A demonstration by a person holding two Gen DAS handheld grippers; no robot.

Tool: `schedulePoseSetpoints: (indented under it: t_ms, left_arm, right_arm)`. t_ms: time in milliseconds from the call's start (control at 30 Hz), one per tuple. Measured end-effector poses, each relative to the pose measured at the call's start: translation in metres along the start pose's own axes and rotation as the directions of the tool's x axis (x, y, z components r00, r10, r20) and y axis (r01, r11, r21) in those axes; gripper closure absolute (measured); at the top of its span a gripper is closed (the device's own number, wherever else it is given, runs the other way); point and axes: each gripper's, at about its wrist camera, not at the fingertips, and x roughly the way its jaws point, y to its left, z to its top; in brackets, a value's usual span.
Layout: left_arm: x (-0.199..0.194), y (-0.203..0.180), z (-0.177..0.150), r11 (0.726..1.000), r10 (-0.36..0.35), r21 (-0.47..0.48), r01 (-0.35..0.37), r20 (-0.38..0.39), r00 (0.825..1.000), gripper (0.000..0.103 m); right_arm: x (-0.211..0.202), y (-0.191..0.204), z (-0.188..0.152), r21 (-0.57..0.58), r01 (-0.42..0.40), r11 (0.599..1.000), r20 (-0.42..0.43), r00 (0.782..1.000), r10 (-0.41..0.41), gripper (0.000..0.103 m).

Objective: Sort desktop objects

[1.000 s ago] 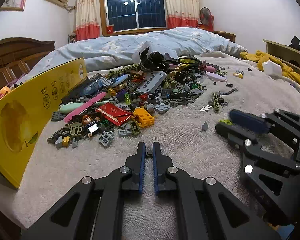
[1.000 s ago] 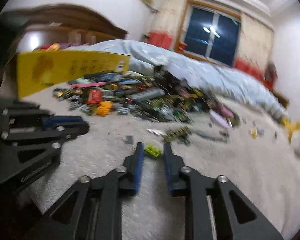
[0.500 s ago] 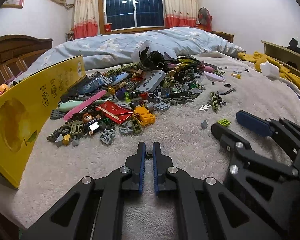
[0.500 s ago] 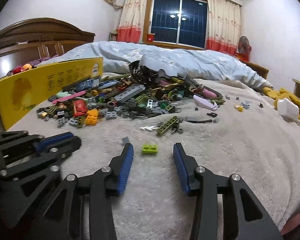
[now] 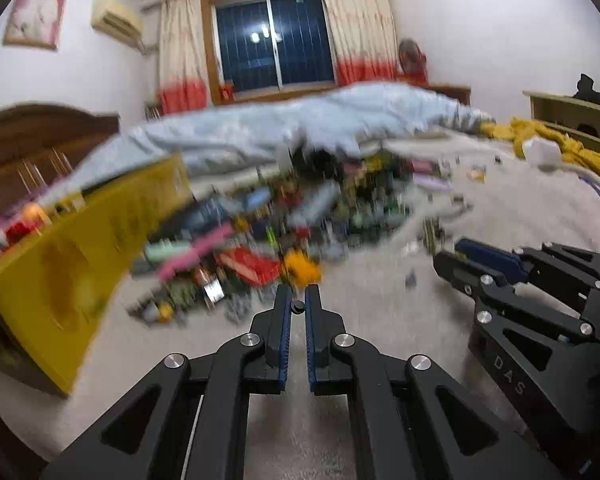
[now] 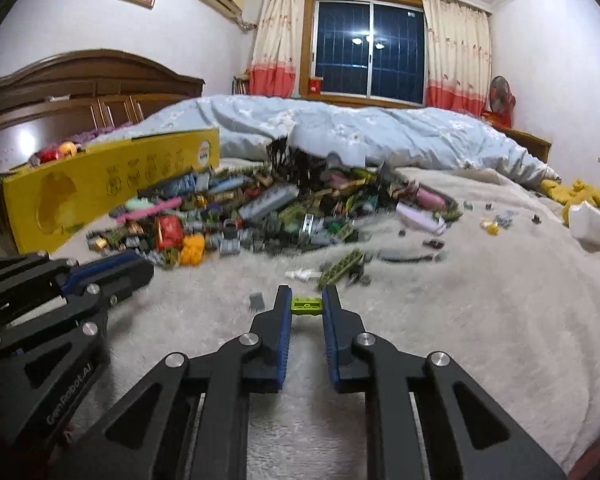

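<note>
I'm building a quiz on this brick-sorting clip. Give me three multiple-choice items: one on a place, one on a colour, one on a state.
1. Where does the yellow box stand relative to the brick pile, in the right wrist view?
A. left of it
B. right of it
C. on top of it

2. What colour is the small brick between the right gripper's fingers?
A. red
B. lime green
C. white

3. How is the left gripper?
A. wide open
B. shut, holding no brick
C. clamped on a big plate

Key:
1 A: the yellow box flanks the brick pile on its left.
2 B: the small brick sits lime green in the closing right gripper.
3 B: the left gripper shows only a narrow gap.
</note>
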Motion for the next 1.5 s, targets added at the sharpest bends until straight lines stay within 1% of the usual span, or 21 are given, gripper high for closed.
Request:
schedulePoseSetpoints:
  t_ms: [33,100,133,167,233,267,300,433,533,633,700,833,1200,1333,1400,1500]
  left_arm:
    - [-0.003,-0.001,0.004,1.000,0.006,-0.002,-0.006,0.016,1.000,0.096]
    - [-0.007,-0.001,0.012,1.000,0.009,-0.023,-0.009,0.020,1.000,0.096]
    - [-0.008,0.000,0.016,0.999,-0.013,-0.039,0.013,0.012,1.000,0.096]
    - [-0.008,0.001,0.020,0.997,-0.060,-0.055,0.059,-0.006,0.998,0.096]
    - [-0.010,-0.001,0.023,0.995,-0.082,-0.051,0.081,-0.007,0.997,0.096]
    - [-0.010,-0.004,0.023,0.996,-0.079,-0.041,0.078,-0.001,0.997,0.096]
    - [-0.012,-0.006,0.022,0.997,-0.071,-0.032,0.071,0.002,0.997,0.096]
    - [-0.009,-0.006,0.020,0.993,-0.102,-0.059,0.100,-0.021,0.995,0.096]
    - [-0.010,-0.006,0.019,0.992,-0.108,-0.064,0.106,-0.021,0.994,0.096]
    - [-0.013,-0.002,0.018,0.986,-0.136,-0.096,0.133,-0.020,0.991,0.096]
    - [-0.015,0.001,0.018,0.984,-0.138,-0.116,0.136,-0.016,0.990,0.096]
    - [-0.023,0.013,0.018,0.987,-0.101,-0.122,0.101,0.006,0.995,0.096]
    - [-0.046,0.061,0.008,0.984,-0.012,-0.179,0.012,0.002,1.000,0.096]
    - [-0.062,0.076,0.006,0.984,0.045,-0.173,-0.039,0.027,0.999,0.096]
    - [-0.068,0.086,0.007,0.981,0.061,-0.187,-0.054,0.035,0.997,0.096]
    - [-0.076,0.103,0.007,0.972,0.093,-0.220,-0.083,0.037,0.995,0.096]
  right_arm:
    - [-0.004,-0.002,0.003,0.010,-0.006,1.000,0.011,1.000,0.006,0.089]
    - [-0.011,-0.005,0.010,0.030,-0.028,0.999,0.036,0.999,0.027,0.089]
    - [-0.016,-0.007,0.013,0.038,-0.044,0.998,0.055,0.998,0.042,0.089]
    - [-0.021,-0.006,0.016,0.039,-0.066,0.997,0.074,0.995,0.063,0.089]
    - [-0.029,-0.006,0.020,0.032,-0.106,0.994,0.100,0.990,0.103,0.089]
    - [-0.031,-0.005,0.021,0.032,-0.111,0.993,0.106,0.989,0.107,0.089]
    - [-0.034,-0.005,0.021,0.036,-0.118,0.992,0.108,0.988,0.113,0.089]
    - [-0.033,-0.001,0.017,0.032,-0.134,0.990,0.086,0.988,0.131,0.089]
    - [-0.032,0.000,0.016,0.047,-0.151,0.987,0.083,0.986,0.147,0.089]
    - [-0.032,0.001,0.018,0.042,-0.178,0.983,0.092,0.981,0.174,0.089]
    - [-0.031,0.003,0.019,0.039,-0.192,0.981,0.086,0.978,0.188,0.089]
    - [-0.028,0.014,0.023,0.035,-0.226,0.974,0.074,0.972,0.223,0.089]
    - [-0.028,0.057,0.033,-0.016,-0.310,0.951,0.076,0.948,0.310,0.089]
    - [-0.030,0.077,0.036,-0.014,-0.357,0.934,0.070,0.931,0.358,0.089]
    - [-0.033,0.086,0.041,-0.022,-0.371,0.928,0.085,0.925,0.372,0.089]
    - [-0.038,0.103,0.048,-0.063,-0.379,0.923,0.131,0.914,0.384,0.089]
